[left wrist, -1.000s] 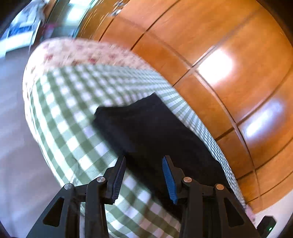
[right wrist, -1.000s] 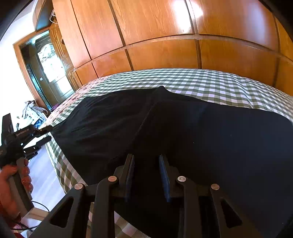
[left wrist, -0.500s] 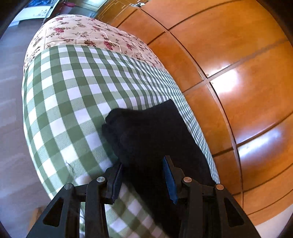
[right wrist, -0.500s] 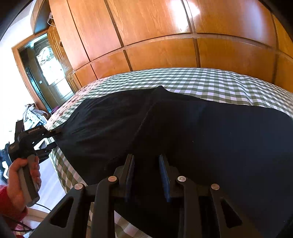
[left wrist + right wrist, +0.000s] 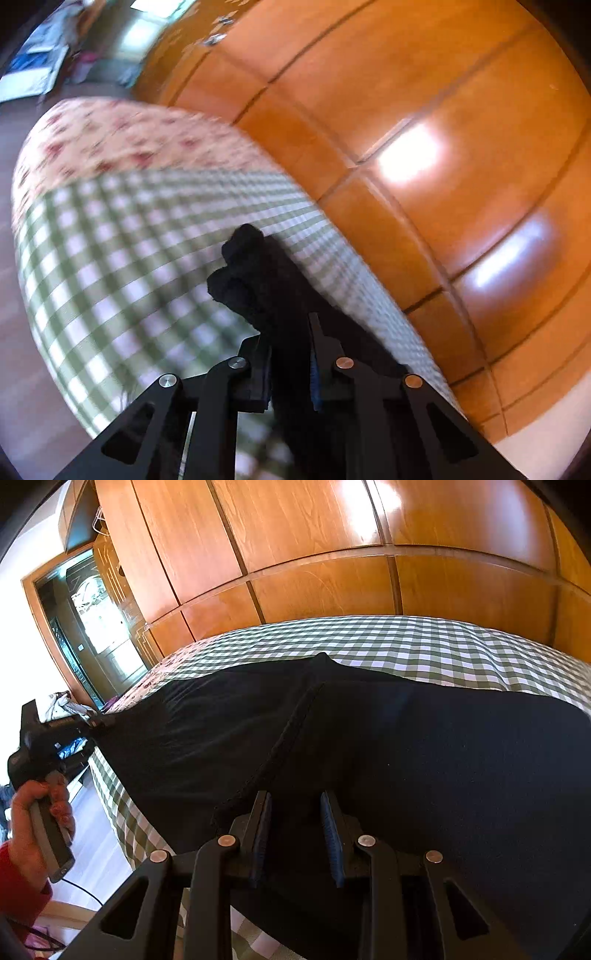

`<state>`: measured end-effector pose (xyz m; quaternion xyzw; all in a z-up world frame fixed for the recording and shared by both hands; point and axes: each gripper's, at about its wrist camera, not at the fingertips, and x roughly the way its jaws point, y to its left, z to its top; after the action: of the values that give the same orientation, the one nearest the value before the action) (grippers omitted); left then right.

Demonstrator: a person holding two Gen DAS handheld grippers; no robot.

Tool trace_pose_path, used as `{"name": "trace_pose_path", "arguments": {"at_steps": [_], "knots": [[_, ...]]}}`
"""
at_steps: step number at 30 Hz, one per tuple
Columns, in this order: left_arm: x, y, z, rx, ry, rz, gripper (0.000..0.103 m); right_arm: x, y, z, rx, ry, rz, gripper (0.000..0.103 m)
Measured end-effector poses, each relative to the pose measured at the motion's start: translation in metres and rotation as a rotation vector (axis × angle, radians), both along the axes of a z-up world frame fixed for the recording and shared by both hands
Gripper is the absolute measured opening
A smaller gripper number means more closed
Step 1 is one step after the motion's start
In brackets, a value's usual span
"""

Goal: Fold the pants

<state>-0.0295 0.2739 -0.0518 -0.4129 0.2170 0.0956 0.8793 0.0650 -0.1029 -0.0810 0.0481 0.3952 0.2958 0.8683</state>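
Black pants (image 5: 424,757) lie spread across a green-checked bed (image 5: 406,642). My right gripper (image 5: 294,797) sits at their near edge with dark cloth filling the narrow gap between its blue pads. At the far left, a hand (image 5: 33,812) holds my left gripper (image 5: 101,722), which pinches the leg end and pulls it taut. In the left wrist view the left gripper (image 5: 290,328) is closing its jaws on a bunched fold of the pants (image 5: 243,266), lifted a little off the checked sheet (image 5: 110,258).
Wooden wardrobe panels (image 5: 332,583) run right behind the bed. A floral cover (image 5: 129,147) lies at the bed's far end. A doorway (image 5: 96,627) and a pile of clothes (image 5: 61,703) are at the left. Bare floor (image 5: 96,838) borders the bed's near-left side.
The left gripper moved onto the leg end, closed on it and lifted it, bunching the cloth. The right gripper stayed where it was.
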Motion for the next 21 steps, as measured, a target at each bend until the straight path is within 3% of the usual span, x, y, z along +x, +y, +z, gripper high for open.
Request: {"name": "trace_pose_path", "arguments": {"at_steps": [6, 12, 21], "knots": [[0.011, -0.03, 0.052, 0.052, -0.146, -0.144, 0.014, 0.004, -0.004, 0.001, 0.038, 0.034, -0.003, 0.029], [0.016, -0.076, 0.098, 0.142, -0.268, -0.313, 0.014, 0.004, -0.025, 0.007, 0.163, 0.077, -0.043, 0.031], [0.014, -0.145, 0.125, 0.226, -0.336, -0.536, 0.014, -0.011, -0.077, 0.028, 0.184, 0.037, -0.152, 0.032]]}}
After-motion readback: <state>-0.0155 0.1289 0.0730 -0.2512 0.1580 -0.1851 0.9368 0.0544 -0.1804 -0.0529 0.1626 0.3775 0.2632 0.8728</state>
